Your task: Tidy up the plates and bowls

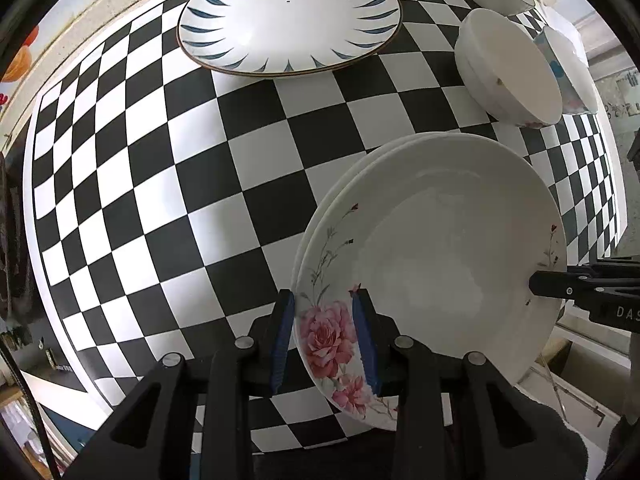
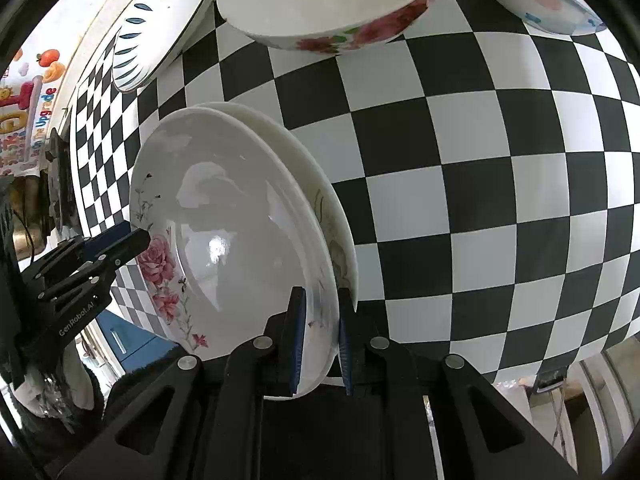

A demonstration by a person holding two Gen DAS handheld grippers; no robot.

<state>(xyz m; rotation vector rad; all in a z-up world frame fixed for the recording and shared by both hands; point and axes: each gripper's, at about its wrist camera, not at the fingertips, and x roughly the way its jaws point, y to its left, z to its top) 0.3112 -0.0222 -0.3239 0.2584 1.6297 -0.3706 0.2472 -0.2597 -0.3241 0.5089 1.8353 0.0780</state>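
The checkered bench (image 1: 140,200) carries everything. On it, beyond the rose plates (image 1: 432,264), lies the blue-leaf plate (image 1: 288,20), with the bowls (image 1: 508,68) to its right, likely sorted by kind. The rose plates, apparently two stacked, sit between both claws. The left claw (image 1: 326,336) is clenched on their near rim and the right claw (image 2: 322,340) grips the opposite rim, probably to carry the stack level.

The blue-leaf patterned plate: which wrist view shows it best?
The left wrist view: the blue-leaf plate lies nearly whole on the checkered table. The right wrist view catches only a cropped, distorted slice at its upper left edge.
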